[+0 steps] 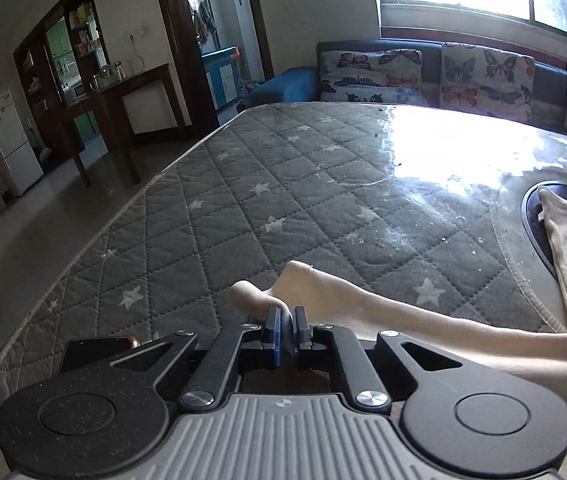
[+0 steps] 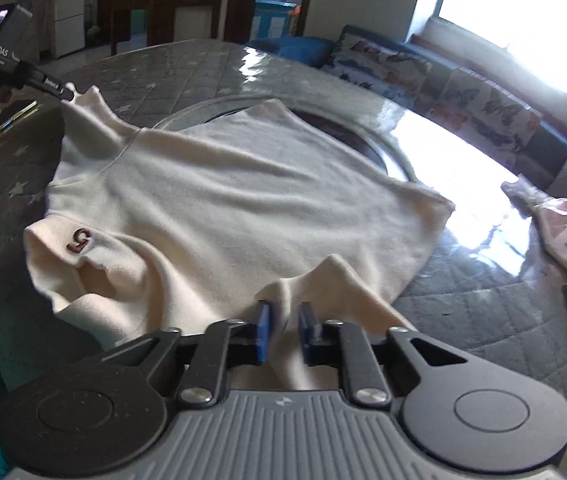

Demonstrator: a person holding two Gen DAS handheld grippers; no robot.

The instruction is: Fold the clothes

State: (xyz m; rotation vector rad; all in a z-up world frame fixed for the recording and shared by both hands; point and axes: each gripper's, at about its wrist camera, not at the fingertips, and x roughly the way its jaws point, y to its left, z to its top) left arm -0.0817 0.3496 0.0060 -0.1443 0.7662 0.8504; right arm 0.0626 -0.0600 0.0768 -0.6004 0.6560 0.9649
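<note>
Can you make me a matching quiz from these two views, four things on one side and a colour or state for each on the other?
Things:
1. sweater
2. left gripper
3. sofa cushions
4. fridge

States:
A. butterfly print
B. white, standing by the wall
C. cream, spread on the table
D. shut on a sleeve

Pairs: 1-C, 2-D, 3-A, 4-B

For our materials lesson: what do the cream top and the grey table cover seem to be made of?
Cream top: soft matte knit, perhaps fleece, judging by its fuzzy surface and gentle folds. Table cover: quilted grey fabric with stitched diamonds and stars, apparently under glossy clear plastic, given the glare.
</note>
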